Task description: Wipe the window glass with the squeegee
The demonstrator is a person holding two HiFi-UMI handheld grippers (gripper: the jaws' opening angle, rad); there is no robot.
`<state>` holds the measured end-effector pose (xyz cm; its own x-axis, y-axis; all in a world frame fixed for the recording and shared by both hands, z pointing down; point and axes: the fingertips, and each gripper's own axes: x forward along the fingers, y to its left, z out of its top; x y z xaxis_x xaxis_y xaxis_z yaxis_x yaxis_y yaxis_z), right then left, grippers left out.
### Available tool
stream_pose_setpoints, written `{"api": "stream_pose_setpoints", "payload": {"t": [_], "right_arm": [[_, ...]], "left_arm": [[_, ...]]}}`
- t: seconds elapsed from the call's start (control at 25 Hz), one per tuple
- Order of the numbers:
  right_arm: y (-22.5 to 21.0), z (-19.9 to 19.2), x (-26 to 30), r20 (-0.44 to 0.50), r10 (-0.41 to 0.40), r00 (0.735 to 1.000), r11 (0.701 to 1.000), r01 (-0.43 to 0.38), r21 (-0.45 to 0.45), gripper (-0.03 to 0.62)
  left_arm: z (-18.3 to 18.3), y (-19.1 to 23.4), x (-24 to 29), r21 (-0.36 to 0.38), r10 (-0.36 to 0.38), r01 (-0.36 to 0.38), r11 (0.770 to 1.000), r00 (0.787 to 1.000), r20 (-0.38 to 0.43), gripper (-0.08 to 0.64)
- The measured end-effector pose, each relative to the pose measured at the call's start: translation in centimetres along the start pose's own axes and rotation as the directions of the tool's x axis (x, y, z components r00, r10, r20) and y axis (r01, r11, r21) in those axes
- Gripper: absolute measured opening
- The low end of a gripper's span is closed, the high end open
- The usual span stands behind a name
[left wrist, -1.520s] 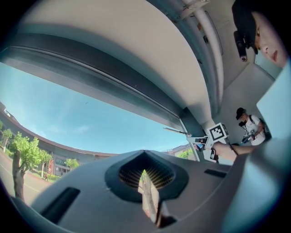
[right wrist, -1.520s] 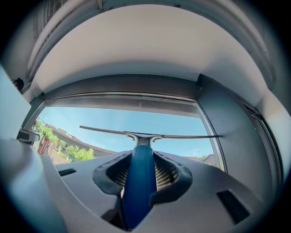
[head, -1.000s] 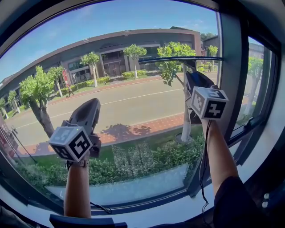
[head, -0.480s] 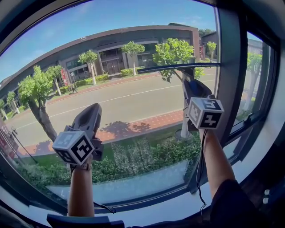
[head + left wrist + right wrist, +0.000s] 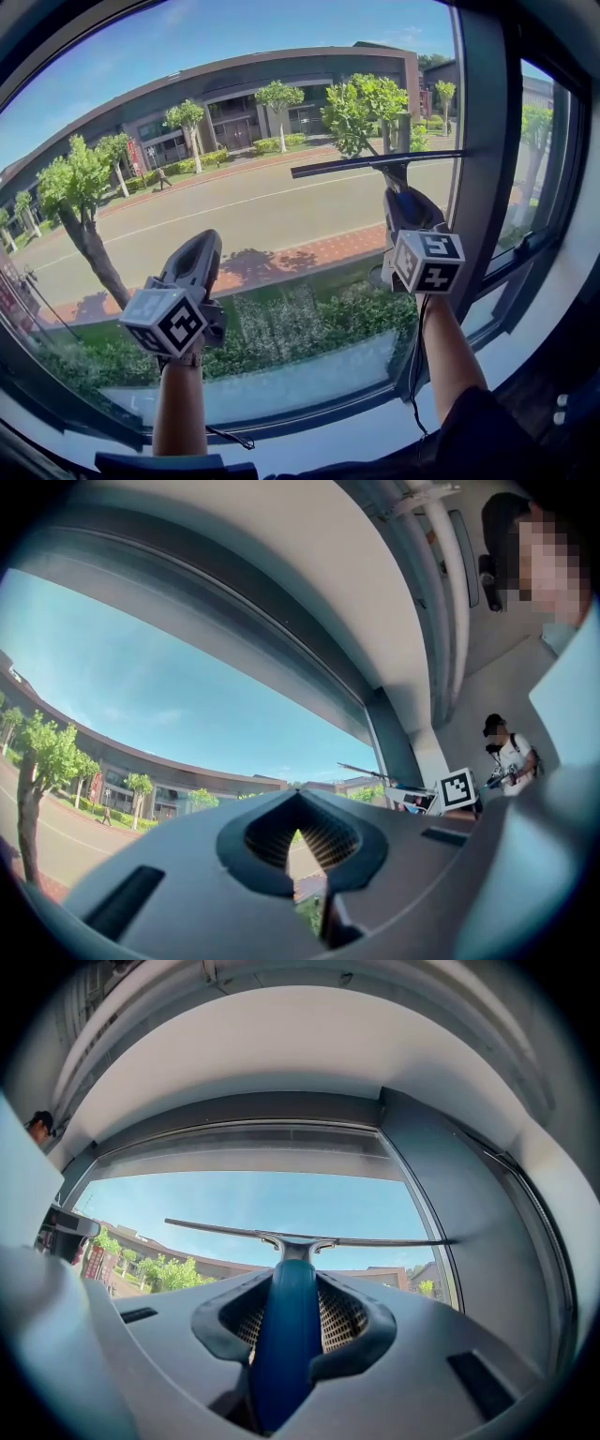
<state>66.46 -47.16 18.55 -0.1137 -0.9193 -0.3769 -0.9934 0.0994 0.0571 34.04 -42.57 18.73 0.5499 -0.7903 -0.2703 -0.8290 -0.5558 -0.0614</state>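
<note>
A: Where is the squeegee (image 5: 375, 162) found?

B: Its blue handle (image 5: 281, 1335) is clamped in the right tongs (image 5: 401, 192) and runs straight out ahead of them. The blade (image 5: 375, 1240) is set crosswise above the tips, seemingly against the window glass (image 5: 234, 122), with its right end close to the frame (image 5: 480, 141).

A: And the left tongs (image 5: 305, 860)?

B: They are closed on nothing and held lower, well to the left of the blade. A downward pull by the right hand is judged likely, with the blade kept level.
</note>
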Motion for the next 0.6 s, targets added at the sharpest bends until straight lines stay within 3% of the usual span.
{"api": "stream_pose_setpoints", "payload": {"t": [0.6], "right_arm": [[0.7,-4.0,-2.0,-0.049,-0.004,0.999,1.000,0.004,0.005,0.123]], "left_arm": [[-3.2,-1.1,-0.1,0.000,0.013,-0.013,1.000,0.999,-0.038,0.002]]}}
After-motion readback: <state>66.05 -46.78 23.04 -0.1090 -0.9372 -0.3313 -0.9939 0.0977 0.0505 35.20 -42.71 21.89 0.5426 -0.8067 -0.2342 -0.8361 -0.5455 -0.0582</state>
